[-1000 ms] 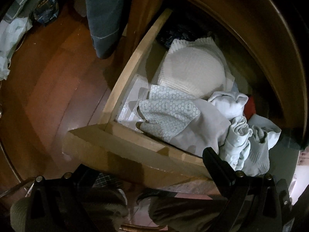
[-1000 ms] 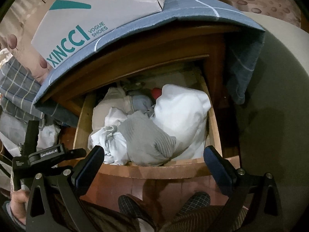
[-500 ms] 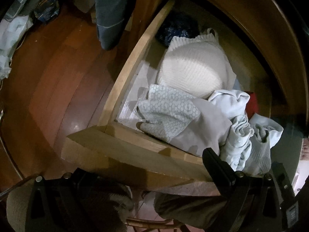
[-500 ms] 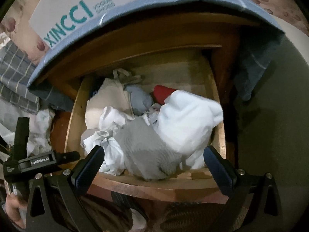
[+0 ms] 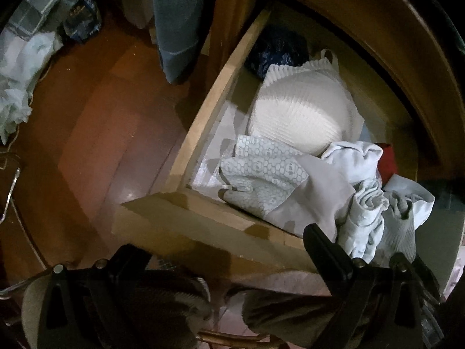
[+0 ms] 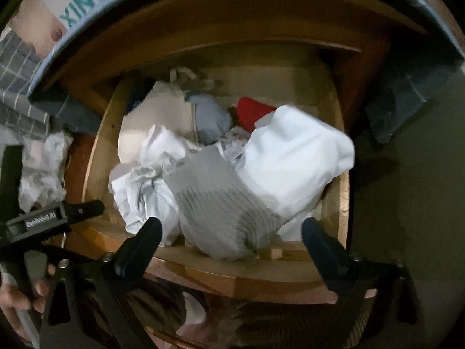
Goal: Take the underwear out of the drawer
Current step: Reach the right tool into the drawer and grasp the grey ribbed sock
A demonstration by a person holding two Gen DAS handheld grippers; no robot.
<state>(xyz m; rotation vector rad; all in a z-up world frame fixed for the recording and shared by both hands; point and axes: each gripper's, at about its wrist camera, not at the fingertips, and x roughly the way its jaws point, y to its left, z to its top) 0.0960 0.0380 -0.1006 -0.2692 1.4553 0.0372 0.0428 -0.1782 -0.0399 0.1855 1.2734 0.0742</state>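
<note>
Right hand-held gripper (image 6: 231,234) above underwear (image 6: 221,203)

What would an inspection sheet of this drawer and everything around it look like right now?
Surface: wooden drawer pulled open over a reddish wood floor.
Job's things: grey ribbed garment at the front, large white garment beside it, cream padded bra, hexagon-print piece, red item at the back.
Clutter: crumpled pale cloths; shoe box on a blue cloth above.
Grippers: right gripper open, jaws have just been closing, nothing pressed between them; left gripper open, empty, in a hand.
Cables: nothing seen.
Surroundings: checked fabric, slippered feet below.
</note>
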